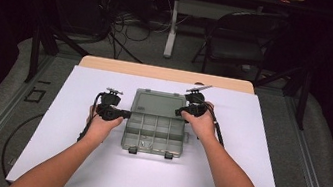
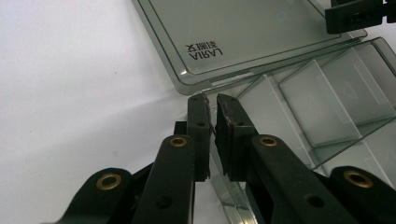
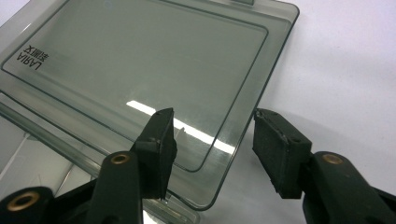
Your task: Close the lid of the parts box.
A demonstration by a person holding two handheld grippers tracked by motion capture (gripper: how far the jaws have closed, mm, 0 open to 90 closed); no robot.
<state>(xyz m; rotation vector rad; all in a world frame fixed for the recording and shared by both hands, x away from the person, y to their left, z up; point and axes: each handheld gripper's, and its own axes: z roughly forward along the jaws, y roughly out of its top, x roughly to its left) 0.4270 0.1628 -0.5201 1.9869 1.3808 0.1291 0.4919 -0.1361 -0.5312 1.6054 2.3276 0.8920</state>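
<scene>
A clear grey compartment box (image 1: 153, 133) lies open on the white board, its lid (image 1: 155, 103) folded flat behind the tray. My left gripper (image 1: 126, 114) sits at the tray's left side. In the left gripper view the left gripper (image 2: 212, 100) is shut on the thin left wall of the tray (image 2: 327, 107), and the lid (image 2: 243, 32) with its printed label lies beyond. My right gripper (image 1: 180, 111) hovers at the lid's right edge. Seen from the right gripper view, this gripper (image 3: 212, 115) is open, one jaw over the lid (image 3: 140, 60) and the other past its rim.
The white board (image 1: 246, 151) covers a wooden table (image 1: 167, 73). Two dark latches (image 1: 132, 150) stick out from the box's near edge. Beyond the table stand a folding chair (image 1: 241, 39), a desk leg and loose cables on the floor.
</scene>
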